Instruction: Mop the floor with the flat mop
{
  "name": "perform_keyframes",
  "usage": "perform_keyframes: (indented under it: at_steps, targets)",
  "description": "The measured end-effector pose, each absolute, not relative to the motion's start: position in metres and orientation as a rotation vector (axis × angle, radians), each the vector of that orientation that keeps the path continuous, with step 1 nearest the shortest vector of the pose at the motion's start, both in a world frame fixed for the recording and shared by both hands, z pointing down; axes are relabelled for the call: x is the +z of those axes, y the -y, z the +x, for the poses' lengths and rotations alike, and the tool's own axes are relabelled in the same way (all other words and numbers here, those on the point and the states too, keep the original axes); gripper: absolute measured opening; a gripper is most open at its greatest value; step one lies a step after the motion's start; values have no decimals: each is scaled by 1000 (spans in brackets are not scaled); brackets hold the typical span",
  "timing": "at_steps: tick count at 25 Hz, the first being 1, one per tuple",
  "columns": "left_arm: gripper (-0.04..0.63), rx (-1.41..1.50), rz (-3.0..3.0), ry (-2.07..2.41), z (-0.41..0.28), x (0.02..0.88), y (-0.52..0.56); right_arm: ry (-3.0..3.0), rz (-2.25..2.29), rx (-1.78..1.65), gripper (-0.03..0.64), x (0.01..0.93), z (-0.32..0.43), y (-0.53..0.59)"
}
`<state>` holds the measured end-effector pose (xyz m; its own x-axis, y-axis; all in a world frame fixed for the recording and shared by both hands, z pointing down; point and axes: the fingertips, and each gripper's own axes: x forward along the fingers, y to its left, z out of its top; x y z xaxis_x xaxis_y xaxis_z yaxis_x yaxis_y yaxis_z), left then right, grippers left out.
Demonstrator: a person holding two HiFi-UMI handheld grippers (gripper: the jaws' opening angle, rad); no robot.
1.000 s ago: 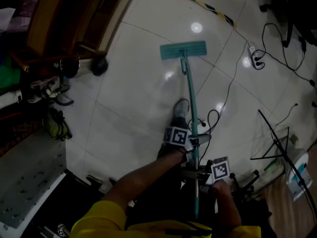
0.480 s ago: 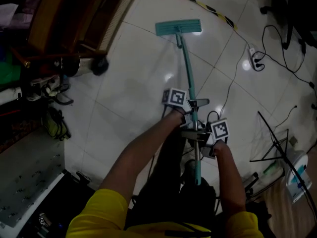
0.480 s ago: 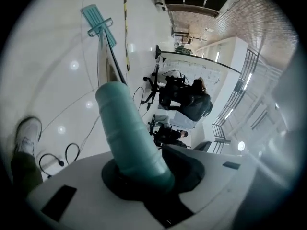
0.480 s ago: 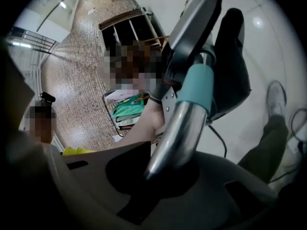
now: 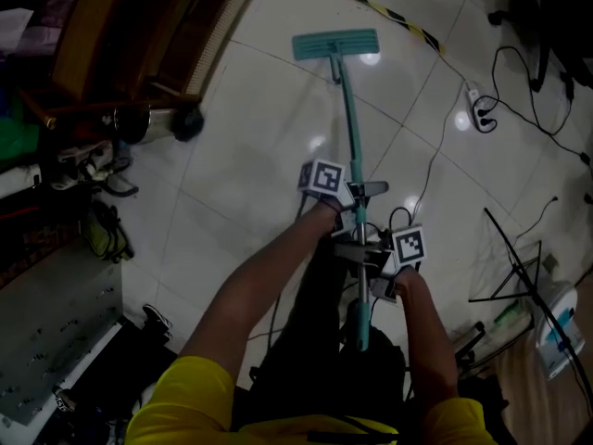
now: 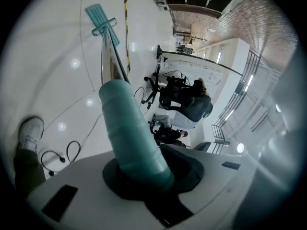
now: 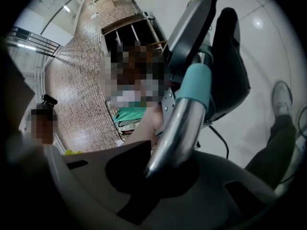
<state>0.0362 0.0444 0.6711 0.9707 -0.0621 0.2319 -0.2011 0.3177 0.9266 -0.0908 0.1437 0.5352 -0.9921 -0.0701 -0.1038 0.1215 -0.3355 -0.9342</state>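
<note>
The flat mop's teal head (image 5: 335, 44) lies flat on the white tiled floor far ahead, and its long handle (image 5: 350, 128) runs back toward me. My left gripper (image 5: 359, 196) is shut on the handle, higher in the head view. My right gripper (image 5: 363, 253) is shut on it just behind. In the left gripper view the teal grip sleeve (image 6: 134, 133) sits clamped in the left gripper (image 6: 144, 176), with the mop head (image 6: 100, 17) far off. The right gripper (image 7: 163, 171) holds the bare metal pole (image 7: 175, 133); the left gripper's body (image 7: 211, 51) shows ahead.
Wooden furniture (image 5: 139, 35) and a dark round object (image 5: 185, 123) stand at the left. Yellow-black tape (image 5: 371, 3) crosses the floor beyond the mop. A power strip with cables (image 5: 480, 109) lies right, a thin black stand (image 5: 519, 267) nearer. My shoe (image 6: 31, 133) is beside a floor cable (image 5: 398, 216).
The mop head has slid away from me across the tiles, and both grippers have moved forward along with the handle. Most of that happened in the first half second.
</note>
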Motion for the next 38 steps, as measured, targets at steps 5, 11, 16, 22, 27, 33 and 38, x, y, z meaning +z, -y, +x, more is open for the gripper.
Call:
perform_keyframes:
  at_steps: [5, 11, 16, 22, 27, 33, 38]
  targets:
    - [107, 125, 1061, 204, 55, 603, -196, -1564, 7, -2574, 55, 468, -74, -274]
    - [115, 108, 1069, 105, 87, 594, -240, -1627, -1, -2599, 67, 465, -54, -315]
    - [120, 161, 1097, 106, 98, 622, -187, -1707, 46, -2547, 72, 489, -41, -260]
    - [118, 123, 1234, 105, 96, 677, -85, -1979, -39, -2529, 57, 575, -47, -181]
    - [118, 254, 1332, 130, 86, 723, -20, -1884, -111, -2586, 25, 622, -55, -122]
    - [104, 177, 1294, 135, 74, 698, -47, -1793, -67, -2521, 28, 575, -73, -142]
    - [106, 218, 1161, 154, 66, 630, -170, -1624, -66, -2590, 46, 503, -72, -253]
